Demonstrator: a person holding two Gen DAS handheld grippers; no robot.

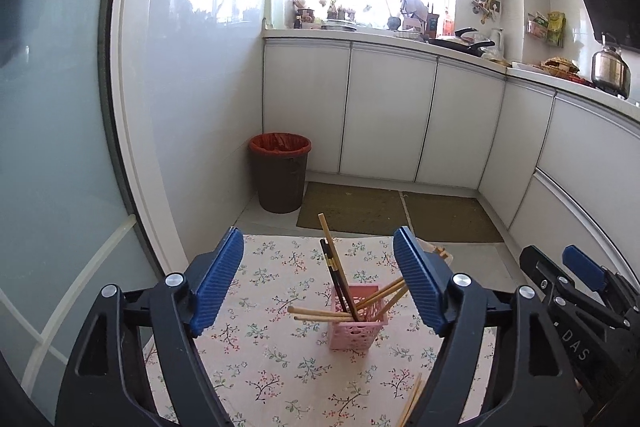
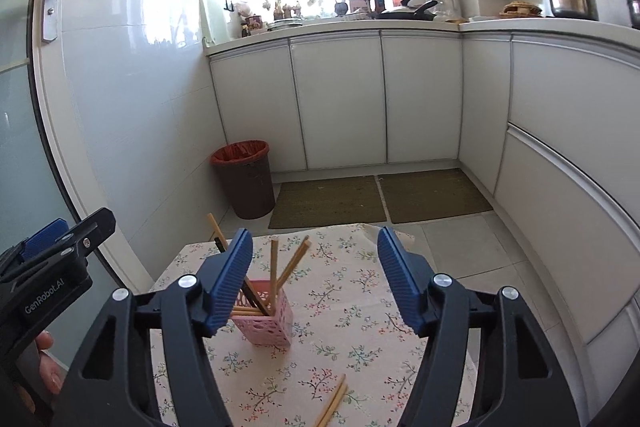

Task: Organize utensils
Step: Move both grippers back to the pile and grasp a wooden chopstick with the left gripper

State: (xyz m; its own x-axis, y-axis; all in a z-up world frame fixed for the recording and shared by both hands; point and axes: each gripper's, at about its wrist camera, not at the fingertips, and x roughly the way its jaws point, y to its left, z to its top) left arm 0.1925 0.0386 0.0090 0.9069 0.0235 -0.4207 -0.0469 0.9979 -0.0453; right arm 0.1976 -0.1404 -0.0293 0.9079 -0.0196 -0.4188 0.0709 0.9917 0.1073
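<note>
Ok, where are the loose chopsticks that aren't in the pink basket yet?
The loose chopsticks lie on the floral tablecloth at its near edge, in front of the pink basket, low between the right gripper fingers.

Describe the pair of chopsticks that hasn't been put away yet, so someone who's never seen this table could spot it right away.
Find the floral tablecloth in front of the white kitchen cabinets, then the pink perforated basket standing on it with chopsticks sticking out. The loose wooden chopsticks lie flat on the cloth at its near edge, apart from the basket. The other chopsticks in view stand or lean inside it.
</note>
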